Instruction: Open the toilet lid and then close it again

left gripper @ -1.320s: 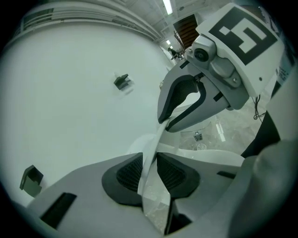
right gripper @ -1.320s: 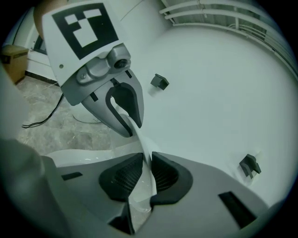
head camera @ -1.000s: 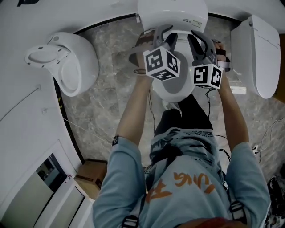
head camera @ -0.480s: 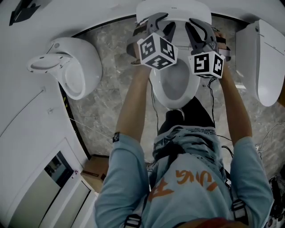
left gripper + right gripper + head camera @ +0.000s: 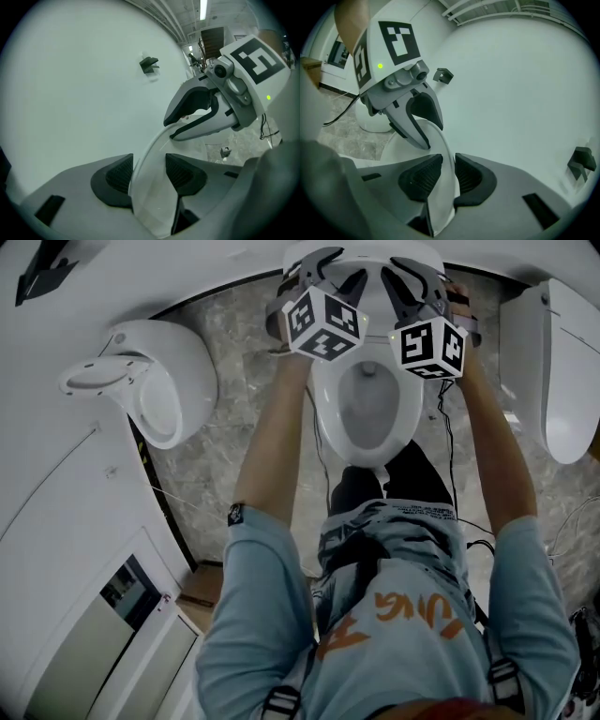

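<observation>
White plastic toilet lid [image 5: 152, 206] stands raised at the far end of the bowl, its rim between both pairs of jaws.

Left gripper [image 5: 147, 174] has just been opening its jaws; a gap shows beside the rim, so nothing is clamped. Right gripper [image 5: 449, 176] has eased open slightly, its jaws narrow with both pads against the lid. The bowl [image 5: 367, 409] lies uncovered nearer the person. Opening looks finished. Closing likely calls for a fresh grip and a slow, even lowering with both hands together.
</observation>
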`<action>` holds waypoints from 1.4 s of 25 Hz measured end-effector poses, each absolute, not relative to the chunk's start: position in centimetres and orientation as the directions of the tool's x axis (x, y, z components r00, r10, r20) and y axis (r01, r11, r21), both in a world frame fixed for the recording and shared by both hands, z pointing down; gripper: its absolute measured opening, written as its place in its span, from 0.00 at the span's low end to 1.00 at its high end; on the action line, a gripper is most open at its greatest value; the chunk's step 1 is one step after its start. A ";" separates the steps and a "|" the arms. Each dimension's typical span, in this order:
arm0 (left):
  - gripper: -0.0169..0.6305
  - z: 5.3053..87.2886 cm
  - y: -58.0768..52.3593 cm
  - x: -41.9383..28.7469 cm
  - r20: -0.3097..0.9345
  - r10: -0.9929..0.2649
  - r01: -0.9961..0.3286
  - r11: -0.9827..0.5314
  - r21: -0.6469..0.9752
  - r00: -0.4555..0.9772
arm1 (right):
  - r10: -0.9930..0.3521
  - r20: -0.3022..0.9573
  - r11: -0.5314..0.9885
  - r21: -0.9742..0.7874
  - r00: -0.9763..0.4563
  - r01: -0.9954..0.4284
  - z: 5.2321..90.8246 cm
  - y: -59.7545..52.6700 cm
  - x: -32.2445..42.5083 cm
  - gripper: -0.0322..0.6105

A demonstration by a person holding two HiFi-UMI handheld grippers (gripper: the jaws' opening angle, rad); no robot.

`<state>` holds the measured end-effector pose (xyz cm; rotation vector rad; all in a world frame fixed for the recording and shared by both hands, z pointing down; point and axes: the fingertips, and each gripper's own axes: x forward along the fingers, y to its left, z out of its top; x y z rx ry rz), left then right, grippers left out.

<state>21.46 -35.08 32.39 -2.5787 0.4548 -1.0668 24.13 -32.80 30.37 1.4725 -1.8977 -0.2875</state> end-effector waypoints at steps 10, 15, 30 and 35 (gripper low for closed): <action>0.48 29.7 -31.0 16.7 0.519 -0.458 -0.287 -0.880 -0.378 0.721 | -0.938 0.345 0.205 0.481 -0.031 -0.853 28.5 -26.2 24.1 0.37; 0.47 32.7 -22.0 11.7 0.575 -0.356 -0.188 -0.925 -0.331 0.737 | -0.911 0.412 0.193 0.395 -0.014 -0.898 31.4 -18.1 20.8 0.36; 0.50 52.3 -1.4 0.1 0.774 -0.037 0.023 -0.997 -0.067 0.633 | -0.699 0.694 0.392 0.167 -0.175 -0.905 50.9 0.8 7.6 0.39; 0.51 60.2 5.2 -1.3 0.821 0.095 0.129 -0.991 0.027 0.562 | -0.544 0.780 0.562 0.065 -0.309 -0.824 59.0 6.3 3.3 0.43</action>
